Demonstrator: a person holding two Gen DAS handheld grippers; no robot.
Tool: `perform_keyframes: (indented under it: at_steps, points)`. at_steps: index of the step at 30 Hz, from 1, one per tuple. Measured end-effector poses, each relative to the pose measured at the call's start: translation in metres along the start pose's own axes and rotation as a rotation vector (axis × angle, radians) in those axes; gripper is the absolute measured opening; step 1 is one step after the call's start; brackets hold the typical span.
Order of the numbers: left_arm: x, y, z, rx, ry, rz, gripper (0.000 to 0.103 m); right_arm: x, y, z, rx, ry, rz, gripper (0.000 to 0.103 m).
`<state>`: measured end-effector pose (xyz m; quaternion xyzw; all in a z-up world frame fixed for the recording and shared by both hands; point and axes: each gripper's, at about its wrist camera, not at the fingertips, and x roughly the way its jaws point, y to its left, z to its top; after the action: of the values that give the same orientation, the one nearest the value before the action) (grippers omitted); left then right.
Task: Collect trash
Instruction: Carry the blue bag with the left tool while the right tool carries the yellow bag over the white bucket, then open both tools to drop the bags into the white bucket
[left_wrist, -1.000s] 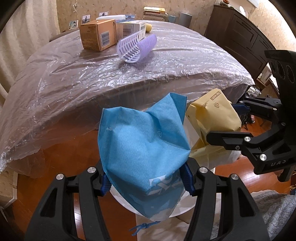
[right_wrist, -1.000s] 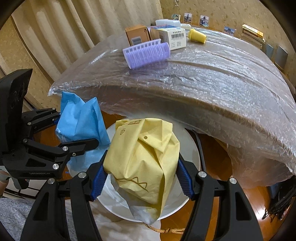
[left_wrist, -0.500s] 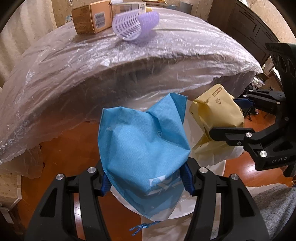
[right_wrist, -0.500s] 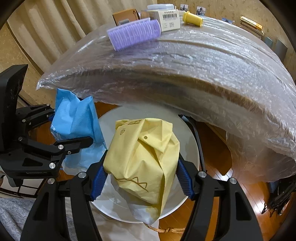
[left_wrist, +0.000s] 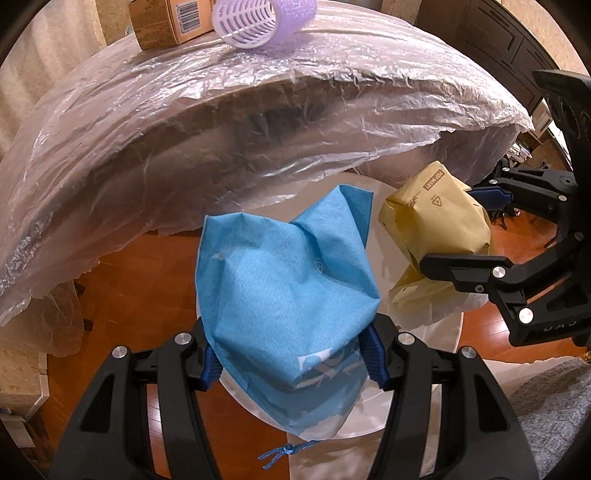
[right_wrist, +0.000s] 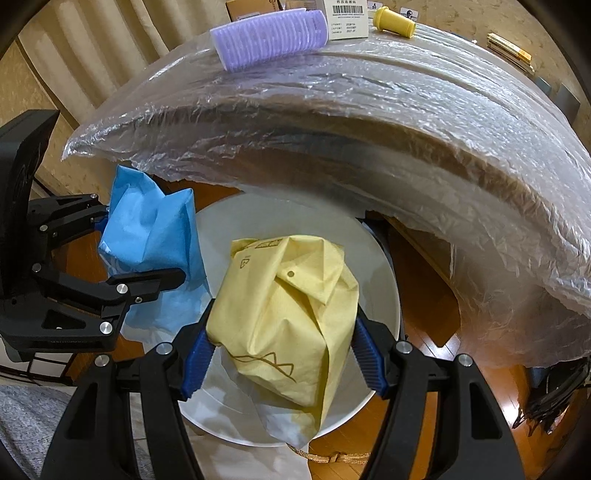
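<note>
My left gripper is shut on a crumpled blue bag and holds it over the left rim of a round white bin on the floor. The blue bag also shows in the right wrist view. My right gripper is shut on a crumpled yellow bag, held over the bin's opening. In the left wrist view the yellow bag sits to the right of the blue one, clamped by the right gripper.
A table under clear plastic sheeting overhangs the bin. On it lie a purple hair roller, a brown box, a white box and a yellow cup. Wooden floor surrounds the bin.
Both grippers have dropped lower with their bags, below the table edge and closer to the white bin. The grips have not changed.
</note>
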<state>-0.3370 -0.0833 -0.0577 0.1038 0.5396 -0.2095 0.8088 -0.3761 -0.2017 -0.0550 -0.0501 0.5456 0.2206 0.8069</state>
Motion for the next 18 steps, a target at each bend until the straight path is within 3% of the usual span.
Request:
perform_keyframes:
  at_steps: [18]
  points:
    - [0.015, -0.014, 0.007, 0.026, 0.029, 0.023, 0.060, 0.012, -0.001, -0.004, -0.011, 0.008, -0.022, 0.066]
